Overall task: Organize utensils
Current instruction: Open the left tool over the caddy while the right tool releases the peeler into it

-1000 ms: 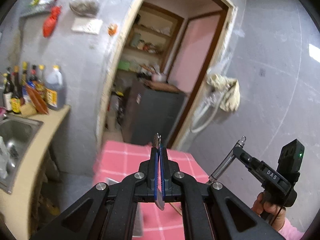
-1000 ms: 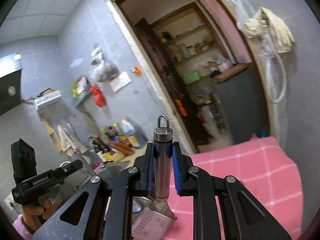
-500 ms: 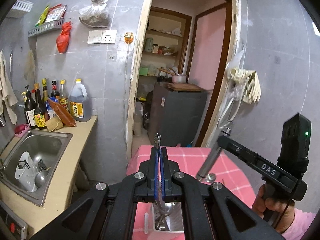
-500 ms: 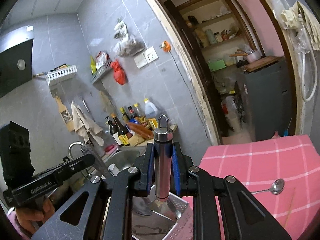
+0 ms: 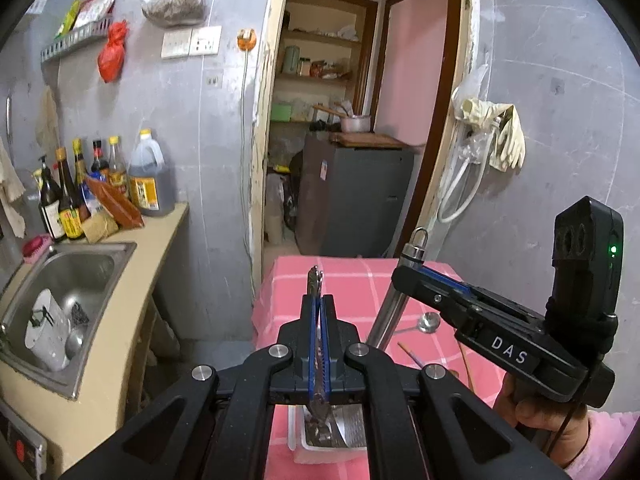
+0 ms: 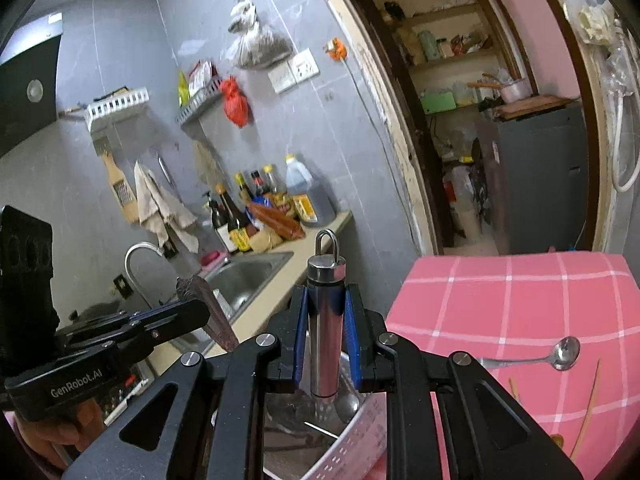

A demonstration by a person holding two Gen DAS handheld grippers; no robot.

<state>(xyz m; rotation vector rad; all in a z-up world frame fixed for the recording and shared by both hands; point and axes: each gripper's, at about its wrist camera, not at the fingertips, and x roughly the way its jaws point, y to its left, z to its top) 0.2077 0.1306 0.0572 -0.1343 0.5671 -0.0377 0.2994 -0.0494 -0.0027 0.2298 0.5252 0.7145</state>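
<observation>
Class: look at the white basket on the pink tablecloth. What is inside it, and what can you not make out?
Inside the white basket lie metal utensils, one spoon bowl among them. Both grippers' utensils reach down into it. The right gripper covers the rest, so a count is impossible.

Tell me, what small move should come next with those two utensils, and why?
Probably lower both further. The right hand-held gripper clamps a round-handled steel utensil, the left hand-held gripper a flat-handled utensil, and both hang above the white basket.

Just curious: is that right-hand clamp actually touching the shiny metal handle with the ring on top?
Touching. In the right wrist view, the right gripper's blue-padded jaws press against both sides of the metal handle.
</observation>
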